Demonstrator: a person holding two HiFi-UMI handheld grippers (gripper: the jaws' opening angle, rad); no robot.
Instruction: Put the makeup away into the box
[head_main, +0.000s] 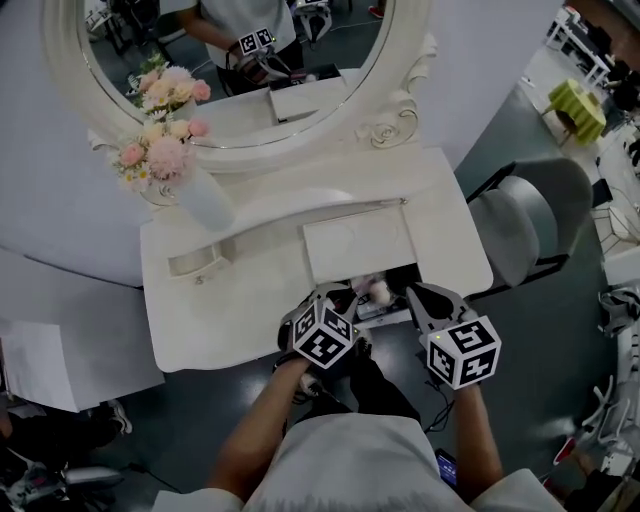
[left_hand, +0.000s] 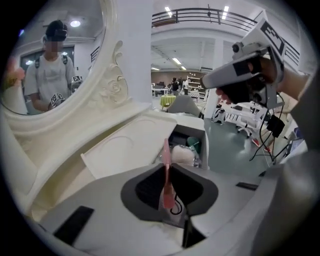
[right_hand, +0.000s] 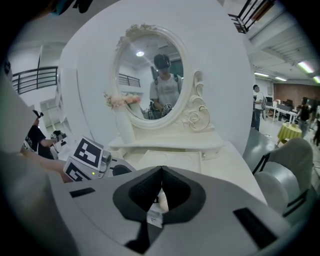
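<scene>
Left gripper is clamped on a thin pink makeup stick, jaws nearly together, the stick standing on end between them and poking out past the tips. It hangs just short of the open box at the front edge of the white table, with a pale puff and other bits already inside. Right gripper hovers alongside, jaws closed tip to tip.

— What's on the white dressing table?
— A vase of pink flowers back left, the oval mirror behind it, a flat white lid in the middle, an open compartment at the front edge.
</scene>
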